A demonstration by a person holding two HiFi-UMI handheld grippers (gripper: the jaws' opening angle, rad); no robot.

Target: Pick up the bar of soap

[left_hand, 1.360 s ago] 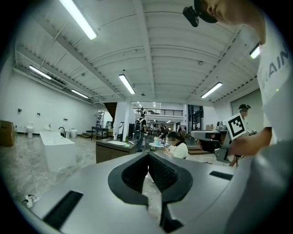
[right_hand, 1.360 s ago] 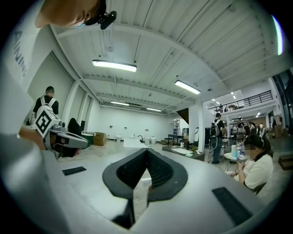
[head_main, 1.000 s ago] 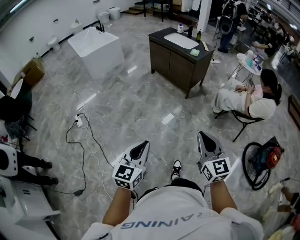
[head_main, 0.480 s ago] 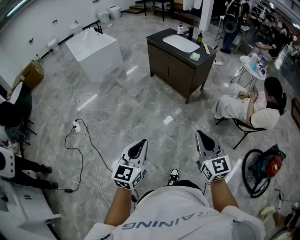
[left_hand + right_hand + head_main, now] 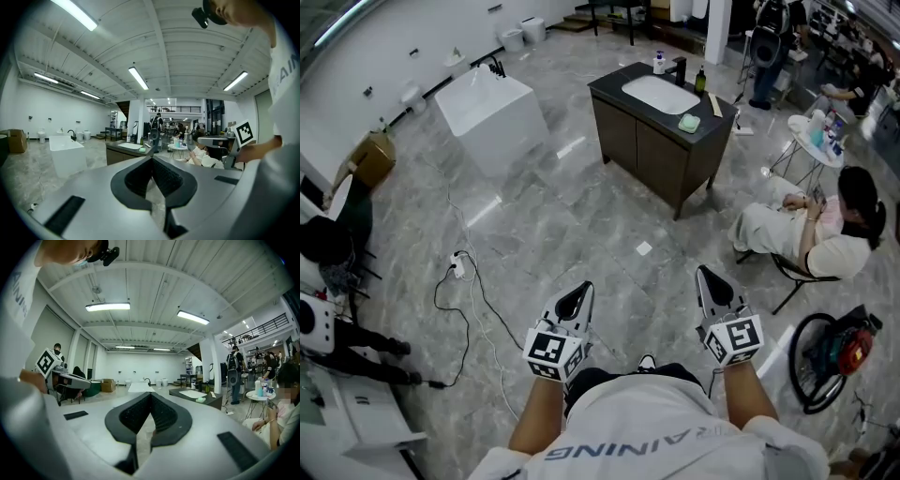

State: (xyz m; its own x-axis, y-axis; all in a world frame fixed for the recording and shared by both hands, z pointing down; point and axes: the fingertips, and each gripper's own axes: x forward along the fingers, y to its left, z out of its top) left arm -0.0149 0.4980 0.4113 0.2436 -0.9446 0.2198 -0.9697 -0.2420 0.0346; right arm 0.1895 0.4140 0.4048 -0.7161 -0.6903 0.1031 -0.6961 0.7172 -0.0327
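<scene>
Grey marble floor point(image 5: 572, 220) fills the frame. The dark vanity cabinet point(image 5: 649, 142) stands at upper centre, and the green bar of soap point(image 5: 689, 123) lies on its top, right of the basin. A white bathtub point(image 5: 486, 105) is at upper left, a seated person point(image 5: 811, 239) at right. Left gripper point(image 5: 584, 289) and right gripper point(image 5: 705, 274) hang low in the frame, both clenched on nothing, well apart from the soap.

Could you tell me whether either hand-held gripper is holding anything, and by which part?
Nothing is held: the left hand-held gripper and the right hand-held gripper are both shut and empty.
</scene>
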